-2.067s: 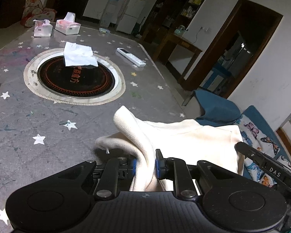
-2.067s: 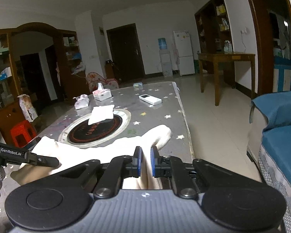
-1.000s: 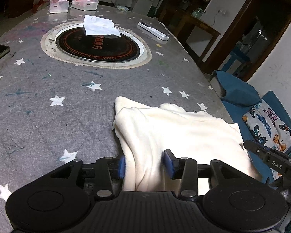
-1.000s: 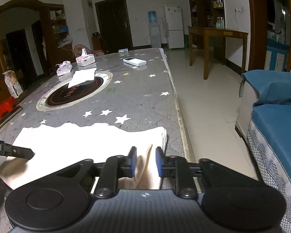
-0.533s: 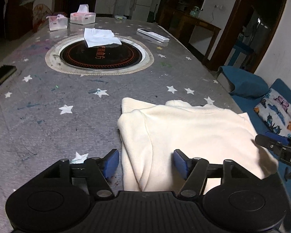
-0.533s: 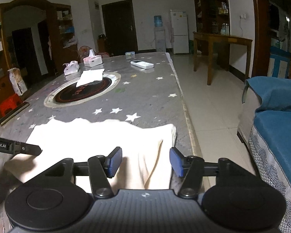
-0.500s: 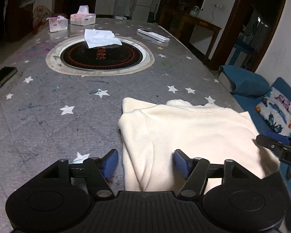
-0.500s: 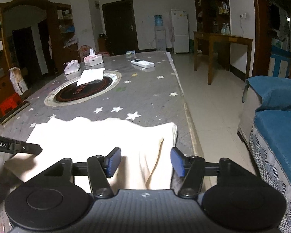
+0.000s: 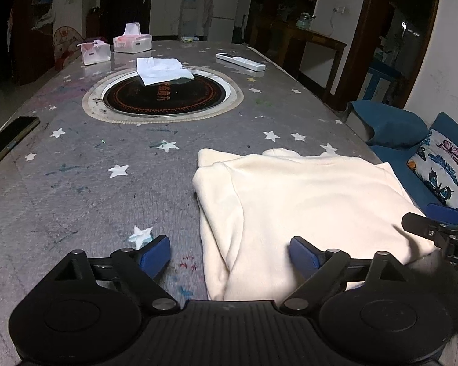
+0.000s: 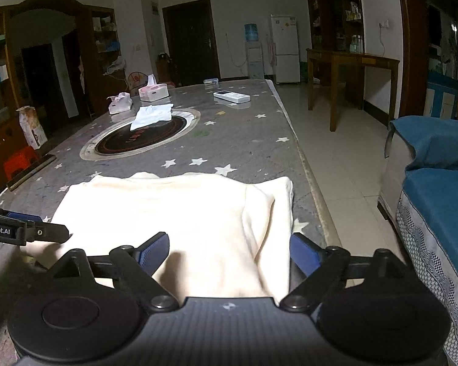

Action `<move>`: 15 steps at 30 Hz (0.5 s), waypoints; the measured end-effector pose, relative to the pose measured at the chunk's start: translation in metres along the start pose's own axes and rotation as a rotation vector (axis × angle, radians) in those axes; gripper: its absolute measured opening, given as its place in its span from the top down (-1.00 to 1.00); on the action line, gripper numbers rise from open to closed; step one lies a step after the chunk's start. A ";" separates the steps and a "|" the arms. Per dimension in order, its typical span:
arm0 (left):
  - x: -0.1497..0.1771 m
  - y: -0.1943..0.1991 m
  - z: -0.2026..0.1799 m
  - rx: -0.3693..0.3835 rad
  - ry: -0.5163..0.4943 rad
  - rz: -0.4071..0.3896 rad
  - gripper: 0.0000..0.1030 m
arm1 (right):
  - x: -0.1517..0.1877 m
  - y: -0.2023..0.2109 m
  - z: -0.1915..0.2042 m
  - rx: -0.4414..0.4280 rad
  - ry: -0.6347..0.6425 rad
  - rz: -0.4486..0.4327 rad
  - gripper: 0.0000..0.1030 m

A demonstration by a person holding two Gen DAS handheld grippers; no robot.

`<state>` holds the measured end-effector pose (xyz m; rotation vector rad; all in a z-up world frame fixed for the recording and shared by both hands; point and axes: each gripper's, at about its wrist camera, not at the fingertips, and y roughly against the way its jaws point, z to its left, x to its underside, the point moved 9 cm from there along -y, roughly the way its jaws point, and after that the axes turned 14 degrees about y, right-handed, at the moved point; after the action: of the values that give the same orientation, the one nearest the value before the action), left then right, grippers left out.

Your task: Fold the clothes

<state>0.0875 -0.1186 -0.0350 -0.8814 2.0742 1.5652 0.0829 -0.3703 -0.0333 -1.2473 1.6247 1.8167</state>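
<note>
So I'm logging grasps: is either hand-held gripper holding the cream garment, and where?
Nothing is held. Left hand-held gripper and right hand-held gripper are both open over the cream garment.

table (image 9: 76,189) — star-print cover | cream garment (image 9: 305,201) | tissue boxes (image 9: 132,42) | remote (image 9: 240,61)

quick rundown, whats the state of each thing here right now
left gripper: open, over the garment's left edge
right gripper: open, over the garment's right edge
garment: lying flat, folded, released
tissue box: open, tissue sticking up
tissue pack: open, tissue poking out
white cloth: loosely folded on the round black plate
remote: lying flat
</note>
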 end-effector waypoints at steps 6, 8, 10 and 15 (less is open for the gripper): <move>0.003 0.011 -0.002 0.002 -0.017 -0.029 -0.83 | 0.004 0.007 0.002 0.004 -0.008 -0.008 -0.93; 0.004 0.013 -0.004 0.006 -0.024 -0.036 -0.86 | 0.004 0.010 0.003 0.011 -0.005 -0.011 -0.96; 0.005 0.016 -0.005 0.009 -0.029 -0.042 -0.89 | 0.005 0.012 0.003 0.020 -0.004 -0.015 -1.00; 0.006 0.022 -0.007 0.019 -0.032 -0.055 -0.94 | 0.006 0.016 0.003 0.029 -0.016 -0.024 -1.00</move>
<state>0.0688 -0.1233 -0.0216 -0.8931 2.0224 1.5194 0.0661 -0.3726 -0.0287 -1.2314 1.6143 1.7782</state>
